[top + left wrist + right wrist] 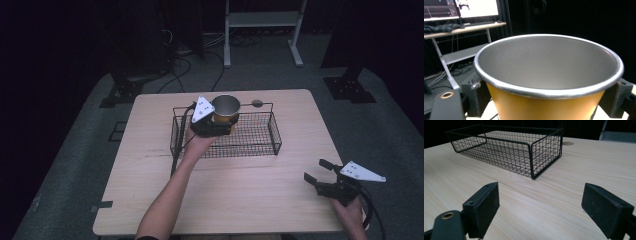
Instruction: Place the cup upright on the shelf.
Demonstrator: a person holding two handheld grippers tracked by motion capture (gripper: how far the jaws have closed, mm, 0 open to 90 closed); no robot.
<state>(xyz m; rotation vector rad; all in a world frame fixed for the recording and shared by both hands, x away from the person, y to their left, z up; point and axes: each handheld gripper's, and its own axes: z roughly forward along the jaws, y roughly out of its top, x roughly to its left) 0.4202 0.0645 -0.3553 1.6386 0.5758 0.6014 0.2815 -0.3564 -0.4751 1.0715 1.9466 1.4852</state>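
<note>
Cup, yellow with steel lining [225, 111]: clamped in left gripper [214, 121] over black wire basket [260, 145], unreleased; right gripper [320, 175] wide open, empty.

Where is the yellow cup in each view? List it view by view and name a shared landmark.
High view: yellow cup upper centre, over the wire basket's far left corner, between the left gripper's jaws.
Left gripper view: yellow cup close up, a jaw at each side.
Right gripper view: wire basket upper left, beyond the open right gripper.
Landmark: the wire basket, high and right gripper views.
</note>
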